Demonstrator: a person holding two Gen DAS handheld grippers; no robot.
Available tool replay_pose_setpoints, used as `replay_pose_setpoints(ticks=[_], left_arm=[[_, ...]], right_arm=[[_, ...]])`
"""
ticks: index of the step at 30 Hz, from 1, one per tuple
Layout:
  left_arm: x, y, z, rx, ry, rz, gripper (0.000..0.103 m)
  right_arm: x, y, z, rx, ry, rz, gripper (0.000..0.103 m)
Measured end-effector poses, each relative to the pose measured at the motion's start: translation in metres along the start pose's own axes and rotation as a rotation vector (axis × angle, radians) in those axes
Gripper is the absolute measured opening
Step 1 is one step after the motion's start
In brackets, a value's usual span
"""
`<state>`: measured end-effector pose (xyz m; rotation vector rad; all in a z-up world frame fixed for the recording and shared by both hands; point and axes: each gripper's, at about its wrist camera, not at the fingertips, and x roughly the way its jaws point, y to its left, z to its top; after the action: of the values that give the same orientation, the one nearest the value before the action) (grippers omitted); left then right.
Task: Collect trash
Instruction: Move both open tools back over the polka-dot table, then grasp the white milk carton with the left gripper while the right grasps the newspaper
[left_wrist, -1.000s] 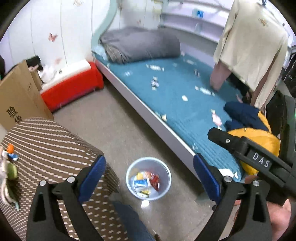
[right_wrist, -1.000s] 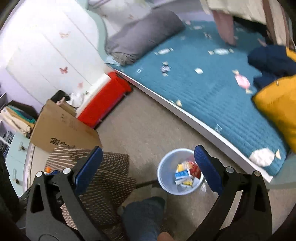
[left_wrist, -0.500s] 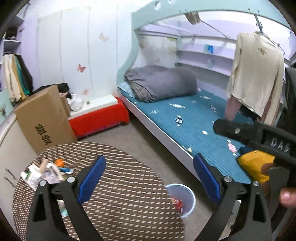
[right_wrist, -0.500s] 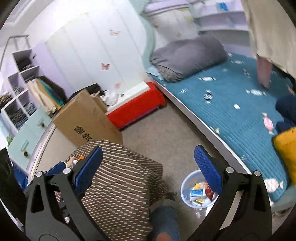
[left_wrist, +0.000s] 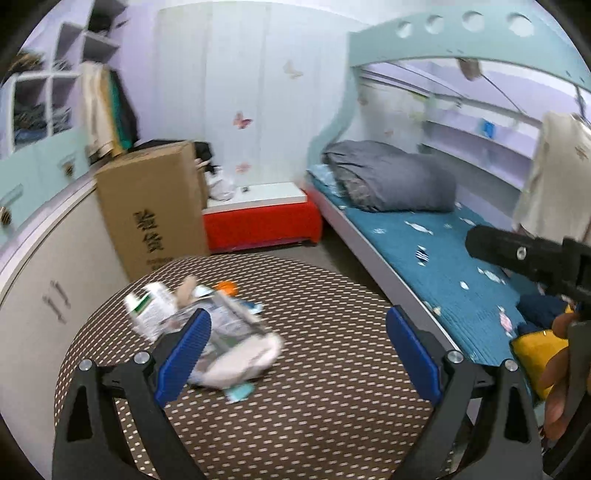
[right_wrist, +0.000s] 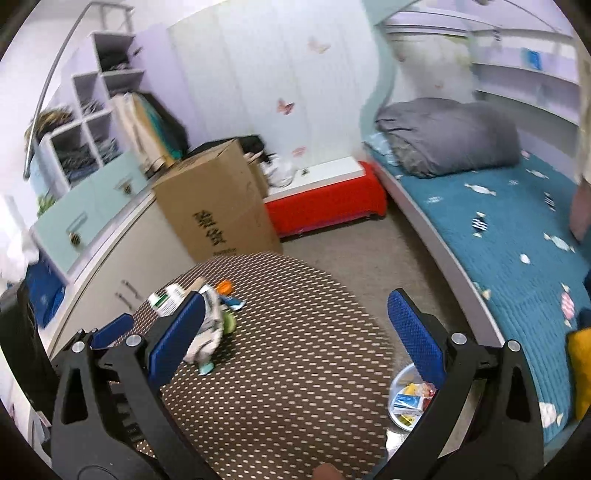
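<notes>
**Both grippers spread wide and empty above the round table**

The left gripper (left_wrist: 299, 354) has its jaws released, blue pads far apart, nothing between them. It hangs over the round table (left_wrist: 332, 406), whose brown cloth is dotted with pale marks. Its left pad (left_wrist: 183, 354) overlaps, in the view, the near edge of the trash pile (left_wrist: 214, 328): crumpled white wrappers, a white-and-green packet, a small teal scrap at the front and an orange bit at the back. The pile is blurred, so single pieces are hard to tell apart.

The right gripper (right_wrist: 295, 336) is likewise released and holds nothing. Seen from its camera, the trash pile (right_wrist: 207, 317) sits on the far left part of the table (right_wrist: 295, 387), beside the gripper's left pad. Below the table's right edge, on the floor, stands the pale bin (right_wrist: 400, 402) with coloured packets inside, partly behind the right pad.

Further out, a cardboard box (left_wrist: 151, 210) with black characters stands beyond the table, next to a red bench (left_wrist: 258, 225) with a white top. To the right runs the bed (left_wrist: 436, 266) with a teal cover strewn with small wrappers and a folded grey quilt (left_wrist: 388, 177) at its head. A hand (left_wrist: 557, 373) on the other gripper's handle shows at the left view's right edge.
</notes>
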<state>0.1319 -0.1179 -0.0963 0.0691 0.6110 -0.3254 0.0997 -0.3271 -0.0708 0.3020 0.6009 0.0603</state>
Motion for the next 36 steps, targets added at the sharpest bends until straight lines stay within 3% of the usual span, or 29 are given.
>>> replay_pose_setpoints(ticks=[6, 17, 30, 36], left_arm=[[-0.001, 0.054, -0.013, -0.073, 0.006, 0.073, 0.094], [0.022, 0.143, -0.036, -0.191, 0.055, 0.182, 0.094], [0.108, 0.210, -0.035, -0.193, 0.149, 0.254, 0.094], [0.150, 0.218, -0.028, -0.161, 0.192, 0.218, 0.093]], right_arm=[[0.033, 0.045, -0.005, -0.069, 0.055, 0.052, 0.097], [0.103, 0.091, -0.027, -0.156, 0.194, 0.099, 0.097], [0.177, 0.097, -0.047, -0.143, 0.344, 0.158, 0.097], [0.213, 0.095, -0.053, -0.083, 0.413, 0.220, 0.097]])
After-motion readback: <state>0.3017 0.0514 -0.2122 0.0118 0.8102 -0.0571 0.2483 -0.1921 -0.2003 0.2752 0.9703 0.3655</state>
